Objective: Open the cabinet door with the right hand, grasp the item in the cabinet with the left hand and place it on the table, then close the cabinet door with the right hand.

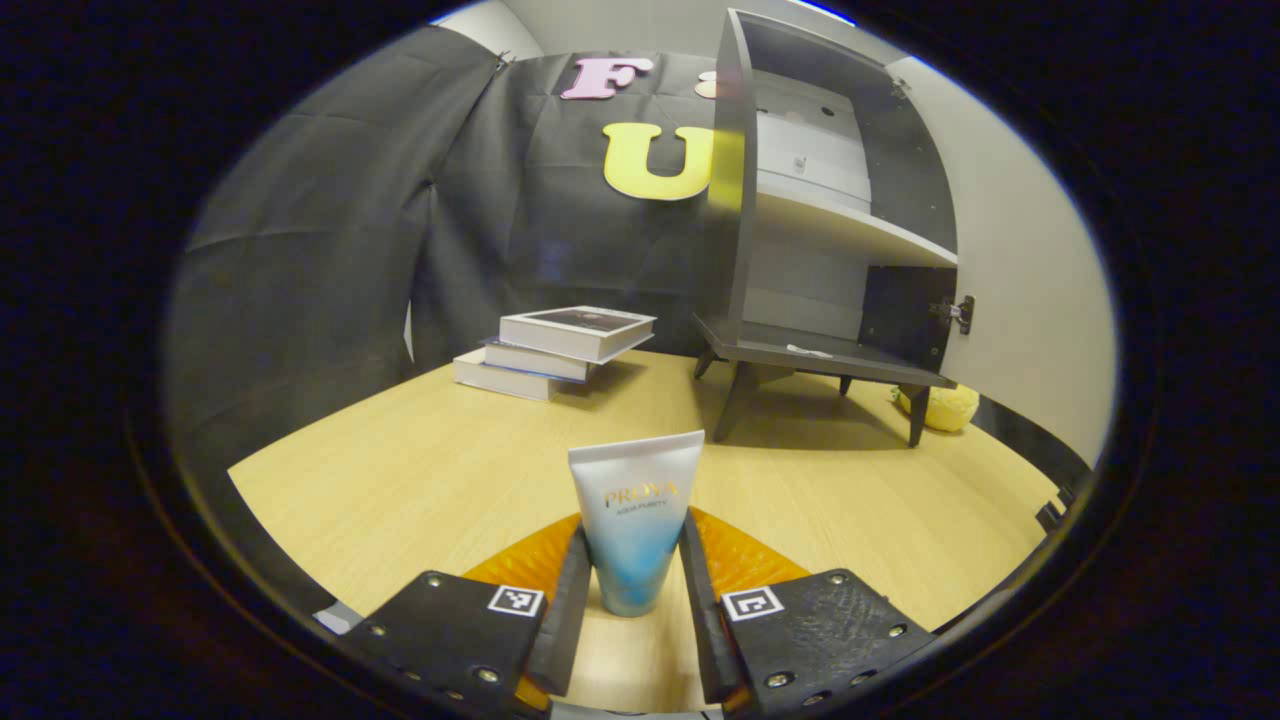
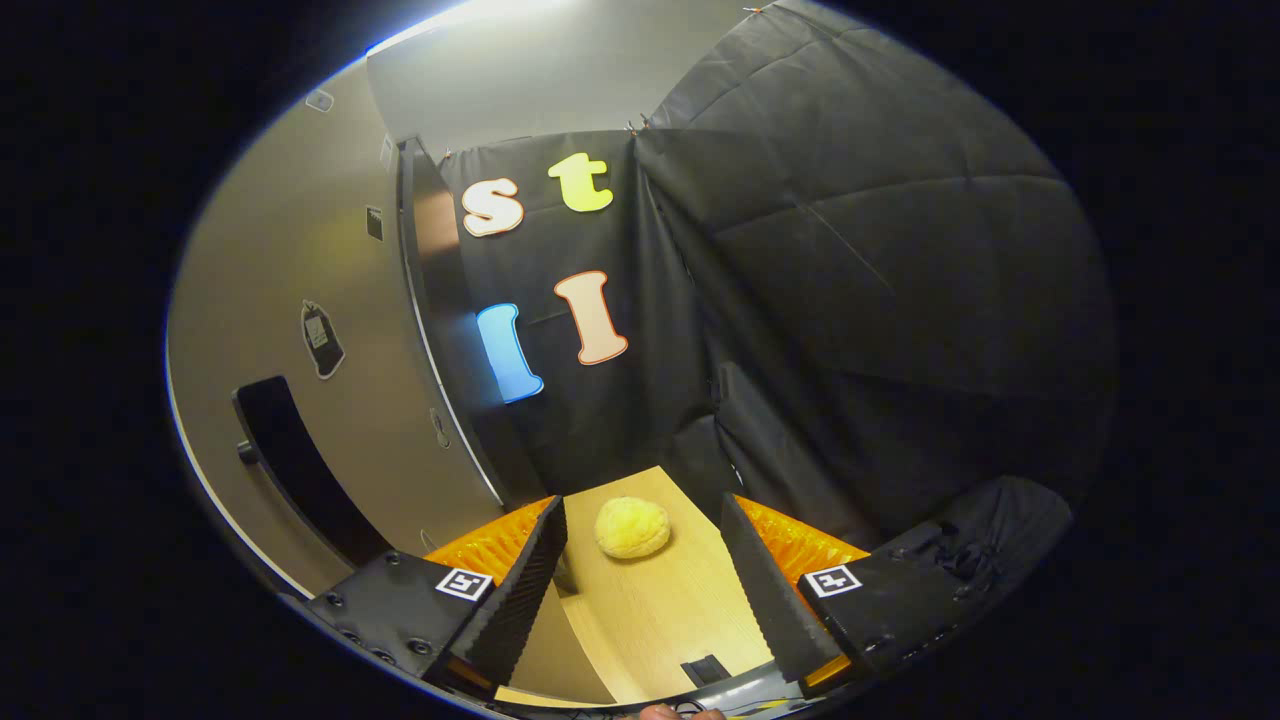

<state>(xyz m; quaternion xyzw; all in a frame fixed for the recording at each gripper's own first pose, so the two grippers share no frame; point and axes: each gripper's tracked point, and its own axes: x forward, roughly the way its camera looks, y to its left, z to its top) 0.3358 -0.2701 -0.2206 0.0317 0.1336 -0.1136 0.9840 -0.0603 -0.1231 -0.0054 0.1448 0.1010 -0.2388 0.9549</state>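
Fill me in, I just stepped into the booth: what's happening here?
The left gripper has a cosmetic tube upright between its fingers, just above or on the table. The cabinet is open, its shelves bare. The right gripper is open beside the cabinet door, a yellow plush ahead.

tube [image 1: 634, 520]: white fading to blue, gold lettering | table [image 1: 420, 470]: pale wood grain | cabinet [image 1: 830, 220]: dark grey frame, lighter grey shelves | books [image 1: 560, 350]: white edges, dark covers | soft lump [image 2: 632, 527]: yellow | door [image 2: 330, 330]: beige
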